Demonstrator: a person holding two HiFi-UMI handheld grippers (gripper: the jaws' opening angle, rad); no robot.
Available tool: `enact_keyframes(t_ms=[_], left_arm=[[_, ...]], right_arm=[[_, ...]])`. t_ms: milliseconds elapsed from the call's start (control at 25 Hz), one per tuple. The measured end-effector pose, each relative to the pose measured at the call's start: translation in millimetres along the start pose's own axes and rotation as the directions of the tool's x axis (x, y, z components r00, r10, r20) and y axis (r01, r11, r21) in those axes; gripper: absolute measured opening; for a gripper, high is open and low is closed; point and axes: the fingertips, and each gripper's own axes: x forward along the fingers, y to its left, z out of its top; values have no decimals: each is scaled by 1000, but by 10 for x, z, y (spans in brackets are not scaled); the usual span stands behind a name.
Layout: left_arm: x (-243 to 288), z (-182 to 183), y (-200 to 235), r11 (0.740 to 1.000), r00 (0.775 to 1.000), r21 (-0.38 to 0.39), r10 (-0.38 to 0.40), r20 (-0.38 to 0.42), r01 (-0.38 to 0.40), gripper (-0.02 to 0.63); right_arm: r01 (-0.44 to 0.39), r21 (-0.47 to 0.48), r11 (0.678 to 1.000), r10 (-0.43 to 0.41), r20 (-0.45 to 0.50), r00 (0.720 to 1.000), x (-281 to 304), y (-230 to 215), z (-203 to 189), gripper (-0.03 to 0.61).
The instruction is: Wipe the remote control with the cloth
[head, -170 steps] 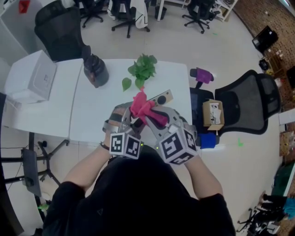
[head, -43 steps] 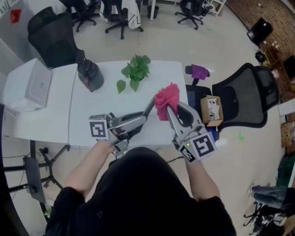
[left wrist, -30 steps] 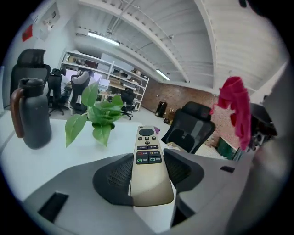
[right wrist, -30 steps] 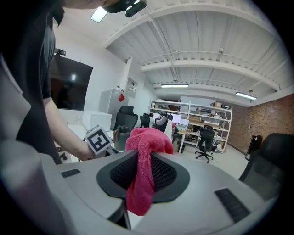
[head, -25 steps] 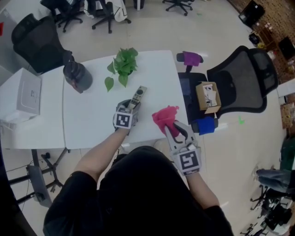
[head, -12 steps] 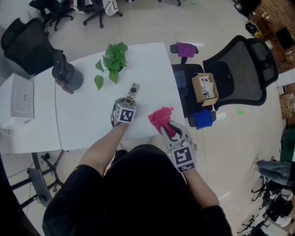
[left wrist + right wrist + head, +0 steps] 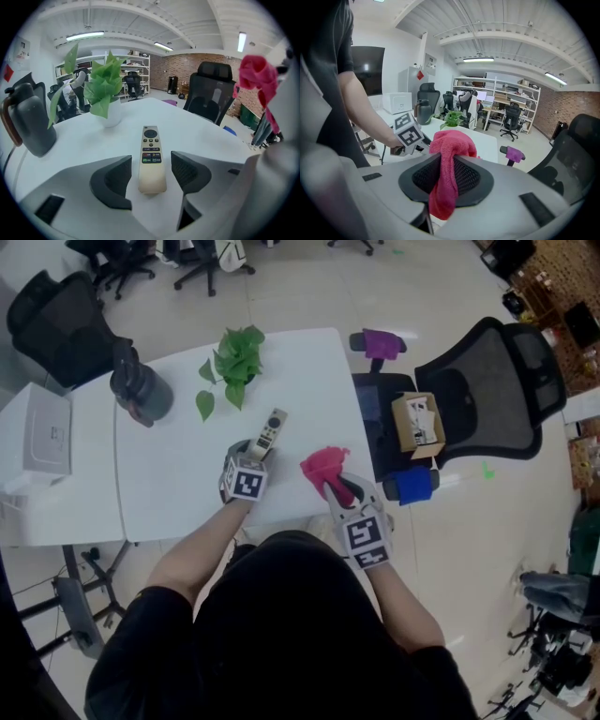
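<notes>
Head view: the left tongs (image 7: 249, 452) sit low over the white table (image 7: 169, 474). The slim pale-gold remote control (image 7: 270, 430) lies flat at their tips. Beside them, the right tongs (image 7: 337, 487) carry the crumpled pink cloth (image 7: 323, 467) clear of the table, ready to wipe, I'd say. Beyond the right tongs, an open cardboard box (image 7: 417, 423) sits on a black office chair (image 7: 497, 381); I cannot tell what is in it.

Left gripper view: the jaws stand wide, having just been opening. The remote's (image 7: 151, 157) near end lies between them, untouched by either pad, with its buttons up and open to the cloth. Ahead, a white pot (image 7: 111, 116) holds a green leafy plant (image 7: 104, 84).

Right gripper view: the jaws are narrow, pinching a fold of the cloth (image 7: 447, 159). A bunch of it stands above them and a tail hangs below.
</notes>
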Motion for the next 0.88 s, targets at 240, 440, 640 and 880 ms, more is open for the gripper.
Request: enact_keyframes(t_ms=[240,440,640,880], left_arm=[[-536,114,47,997,992,-68,-16,126,25,270],[-982,228,62,995,978,-91,-29,204,48,270],[-1360,330,4,994,963,-79,-46,266,69,269],[-1586,370,-44,992,949,-54,-97,300,118,215]], right_arm=[[-11,-4,1000,10,-76,997,459,-116,-230,78],[-8,-20,1000,4,-185,983,969,-205,-583,83],[22,-8,1000,-24,-311,950,1344,-356,-974,86],[15,-2,1000,-15,-371,928,1536,-362,-1135,104]])
